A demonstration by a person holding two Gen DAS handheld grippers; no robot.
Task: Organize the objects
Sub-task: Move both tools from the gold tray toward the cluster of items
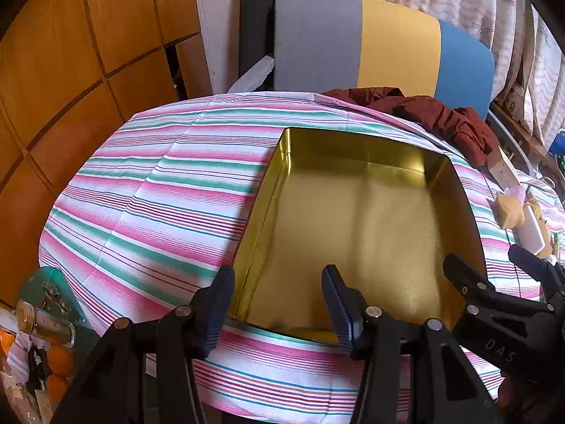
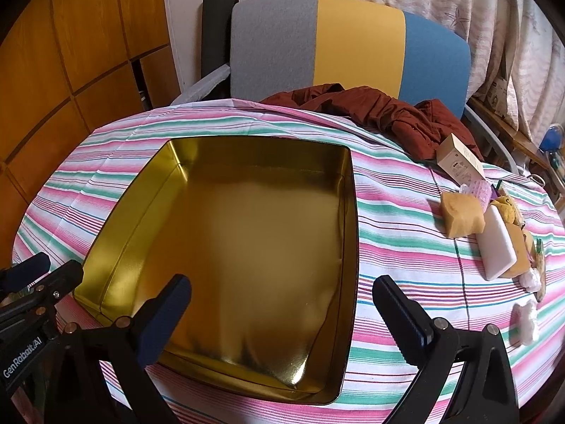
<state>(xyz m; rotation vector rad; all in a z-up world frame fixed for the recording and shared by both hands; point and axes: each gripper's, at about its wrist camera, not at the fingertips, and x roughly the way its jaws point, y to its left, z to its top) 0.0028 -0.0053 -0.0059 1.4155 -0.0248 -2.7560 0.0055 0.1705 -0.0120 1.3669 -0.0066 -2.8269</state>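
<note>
Striped cloth (image 2: 406, 233); tin (image 2: 247, 219) beneath spread jaws.

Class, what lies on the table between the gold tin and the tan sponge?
Only bare striped tablecloth separates the gold tin from the tan sponge, clearest in the right wrist view.

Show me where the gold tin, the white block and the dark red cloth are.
gold tin (image 2: 247, 247): right wrist view, on its bare floor.
white block (image 2: 496, 247): right wrist view, on its top face.
dark red cloth (image 2: 388, 113): right wrist view, on its crumpled middle.

Two close wrist views, side by side, angled down over the shared gold tin (image 1: 360, 219) toward the chair (image 2: 317, 42).
</note>
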